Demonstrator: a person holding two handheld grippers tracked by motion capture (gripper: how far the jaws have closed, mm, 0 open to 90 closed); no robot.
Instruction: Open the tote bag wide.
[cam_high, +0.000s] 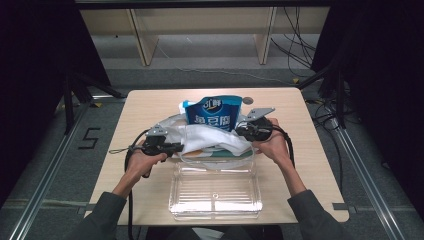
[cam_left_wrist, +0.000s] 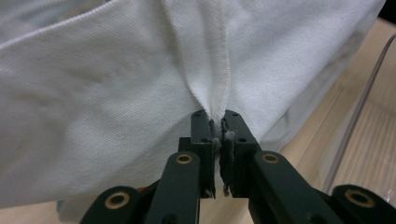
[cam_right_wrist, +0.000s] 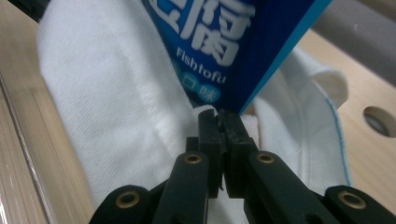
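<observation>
Now the left gripper pinches a fold of the white cloth bag at its left edge. Mid-table, the bag holds a blue snack packet behind a clear plastic tray. Right of it, the right gripper is clamped on the bag's other edge.

A lab: a table ringed by black curtains, floor rails and loose cables.

A clear plastic tray sits on the near half of a light wooden counter. Beyond the counter, wooden shelving stands on grey floor, with black cables trailing.
</observation>
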